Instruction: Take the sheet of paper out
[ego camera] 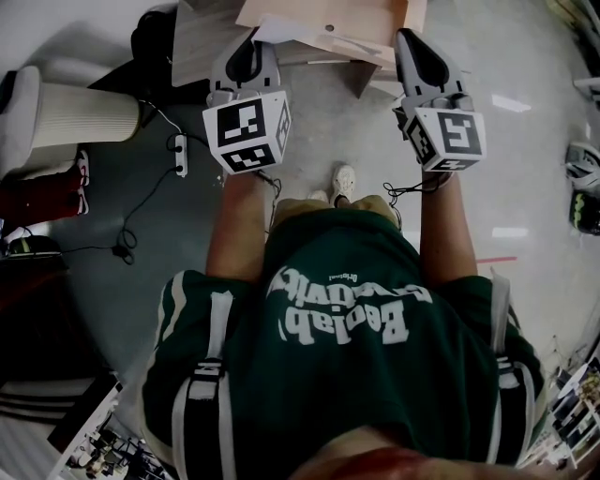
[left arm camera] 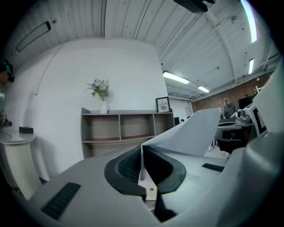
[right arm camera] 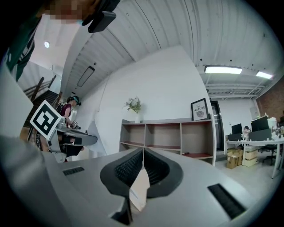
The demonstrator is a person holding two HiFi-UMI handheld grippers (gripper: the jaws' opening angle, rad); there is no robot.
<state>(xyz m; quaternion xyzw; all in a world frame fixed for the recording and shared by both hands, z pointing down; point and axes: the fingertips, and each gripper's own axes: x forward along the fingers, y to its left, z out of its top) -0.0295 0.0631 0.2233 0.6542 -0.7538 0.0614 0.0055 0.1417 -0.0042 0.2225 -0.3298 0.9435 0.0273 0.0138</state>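
Over the grey speckled floor (ego camera: 328,131): two grippers are held out level, side by side, by a person in a dark green printed T-shirt (ego camera: 347,347).
Left gripper (ego camera: 249,45): the jaws are pressed together, pinching the white sheet of paper (ego camera: 279,31); in its own view the black ribbed pads (left arm camera: 126,166) are seen meeting on the sheet's edge.
White sheet of paper (left arm camera: 195,133): carried in the air, clear of the floor, and fanned out rightward from the left jaws; its far part is overlapped by the envelope, and whether any of it is still inside cannot be told.
Right gripper (ego camera: 411,42): the jaws are closed on the tan flat paper envelope (ego camera: 328,19), a tan corner of which is seen between the pads.
Tan flat paper envelope (right arm camera: 140,188): held level between both grippers.
Background: a grey open shelf unit (right arm camera: 168,137) is set against a white wall; a white vase of flowers (left arm camera: 101,95) and a framed picture (left arm camera: 163,104) are stood on its top.
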